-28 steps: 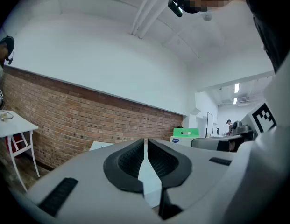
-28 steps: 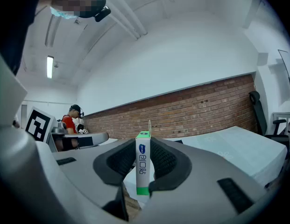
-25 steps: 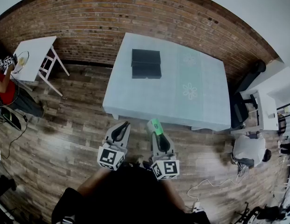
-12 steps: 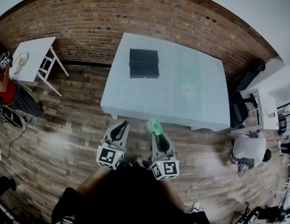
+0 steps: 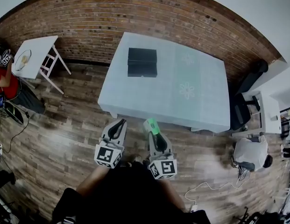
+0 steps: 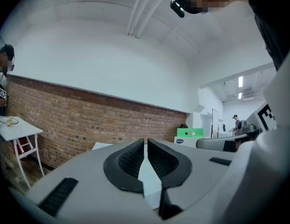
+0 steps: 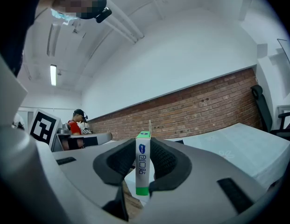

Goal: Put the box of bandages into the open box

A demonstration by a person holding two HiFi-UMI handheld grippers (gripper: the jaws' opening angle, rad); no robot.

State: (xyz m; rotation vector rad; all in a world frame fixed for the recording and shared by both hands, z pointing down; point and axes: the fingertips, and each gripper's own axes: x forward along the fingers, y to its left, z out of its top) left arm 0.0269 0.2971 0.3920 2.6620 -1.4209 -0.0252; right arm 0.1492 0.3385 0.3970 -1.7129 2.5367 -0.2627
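Box of bandages (image 7: 142, 164), slim, white and green, stands upright in the right gripper (image 5: 154, 133), whose jaws sit partly apart and press on its two sides. The left gripper (image 5: 119, 124), just beside it, carries nothing, its jaws drawn almost together. Both hang over a wooden floor (image 5: 65, 139), short of a pale-clothed table (image 5: 191, 101). The open box (image 5: 142, 62), black, sits on the table's far left part, well apart from both grippers.
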